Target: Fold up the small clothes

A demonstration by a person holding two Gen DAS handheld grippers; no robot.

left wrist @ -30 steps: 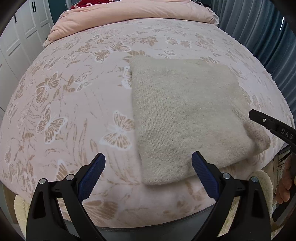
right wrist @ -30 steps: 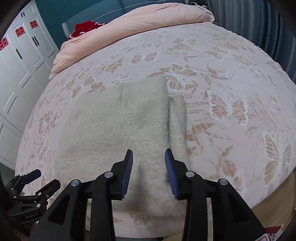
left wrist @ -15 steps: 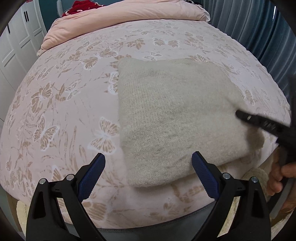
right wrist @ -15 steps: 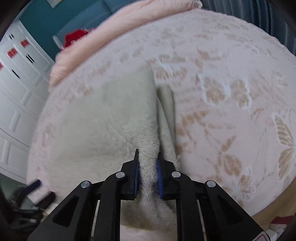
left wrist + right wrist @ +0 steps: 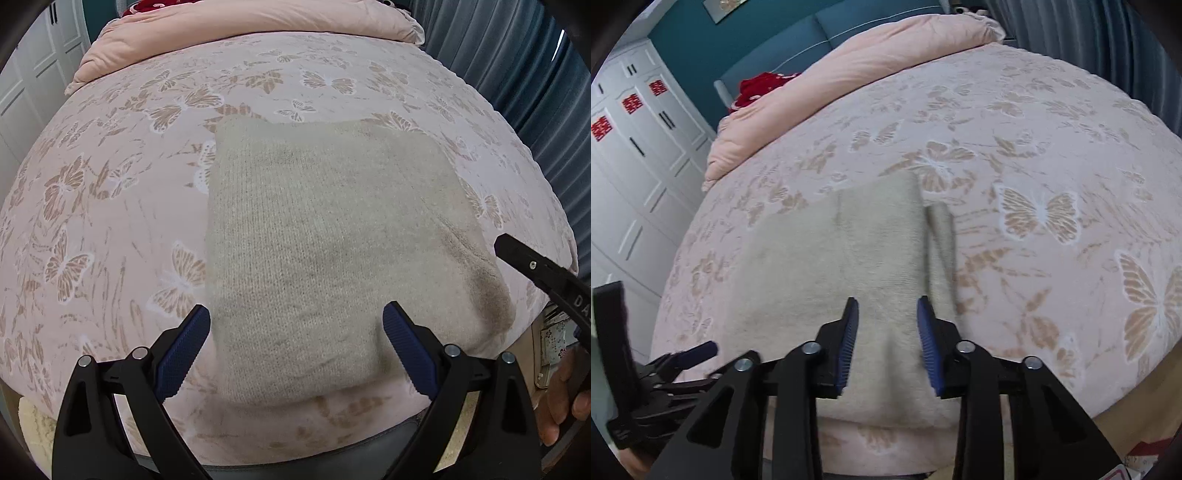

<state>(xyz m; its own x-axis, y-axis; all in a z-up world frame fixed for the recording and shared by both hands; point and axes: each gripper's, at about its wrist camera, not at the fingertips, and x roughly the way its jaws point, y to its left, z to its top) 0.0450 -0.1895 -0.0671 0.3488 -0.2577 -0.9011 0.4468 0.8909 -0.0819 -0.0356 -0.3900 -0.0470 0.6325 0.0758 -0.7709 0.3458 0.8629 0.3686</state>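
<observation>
The left hand-held gripper (image 5: 295, 343) is spread wide at the bottom of its frame, gripping nothing, its blue pads straddling the near edge of the sweater (image 5: 332, 240). The right hand-held gripper (image 5: 886, 343) is also parted, with a modest gap and nothing pinched, poised over the sweater's near right corner in the lower middle of its view. The beige knit sweater lies on the bed (image 5: 110, 184), near its front edge, already folded into a compact rectangle. A narrow strip of knit pokes out along the fold's right side in the right view. The folding looks nearly done; tucking that strip or one last fold may remain.
</observation>
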